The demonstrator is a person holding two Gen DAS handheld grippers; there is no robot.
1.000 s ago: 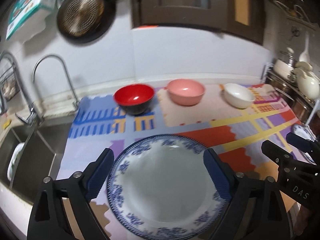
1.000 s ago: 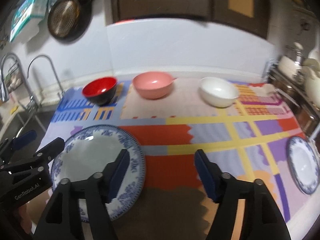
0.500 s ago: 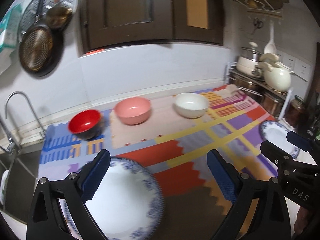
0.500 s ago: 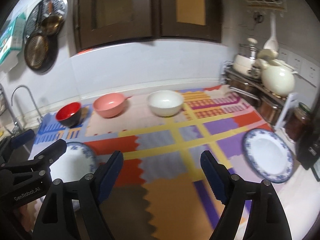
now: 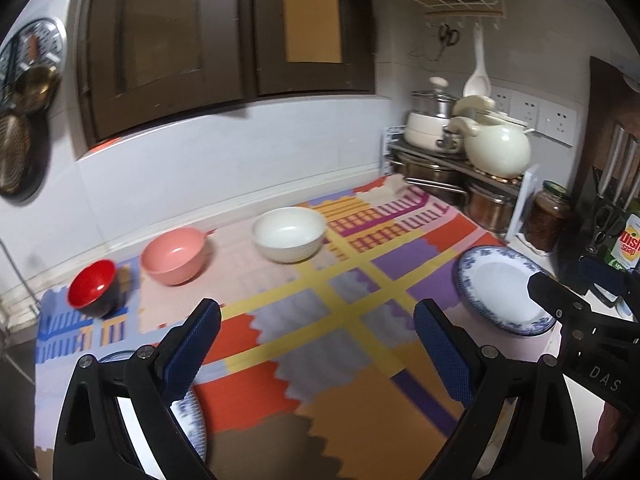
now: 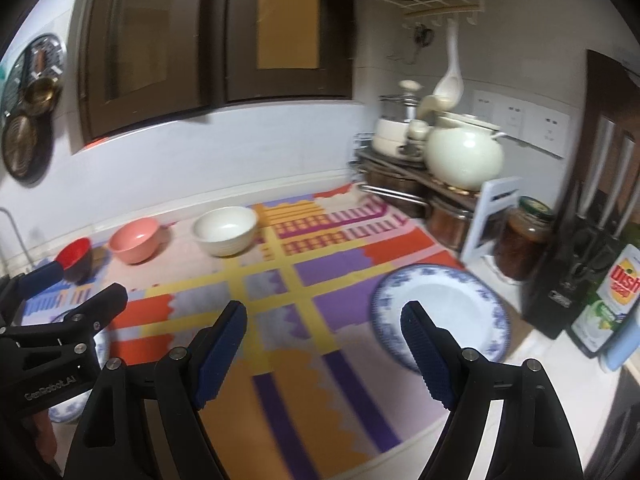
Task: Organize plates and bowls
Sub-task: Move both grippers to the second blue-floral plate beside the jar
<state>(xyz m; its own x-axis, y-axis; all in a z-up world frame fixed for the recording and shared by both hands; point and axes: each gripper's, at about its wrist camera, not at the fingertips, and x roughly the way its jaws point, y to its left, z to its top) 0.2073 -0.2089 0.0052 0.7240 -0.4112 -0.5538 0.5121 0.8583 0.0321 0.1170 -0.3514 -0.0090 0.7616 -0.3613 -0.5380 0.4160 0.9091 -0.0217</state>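
Observation:
A red bowl [image 5: 94, 286], a pink bowl [image 5: 174, 256] and a white bowl [image 5: 289, 234] stand in a row at the back of the patterned mat [image 5: 320, 312]. One blue-rimmed plate [image 5: 502, 288] lies at the mat's right end, another [image 5: 188, 420] at the front left, mostly behind my left finger. My left gripper [image 5: 316, 344] is open and empty above the mat's middle. My right gripper [image 6: 324, 338] is open and empty, its right finger over the right plate [image 6: 444, 312]. The bowls show too in the right wrist view: red [image 6: 74, 254], pink [image 6: 134, 240], white [image 6: 224, 230].
A rack with pots and a cream kettle [image 5: 496, 148] stands at the back right. A jar [image 6: 526, 236], a knife block [image 6: 576, 264] and a dish soap bottle [image 6: 612, 300] line the right edge. Pans [image 5: 16, 156] hang on the left wall.
Both grippers have swung right and lifted. The left plate slid from between my left fingers to the lower left. The right plate now lies close to my right gripper.

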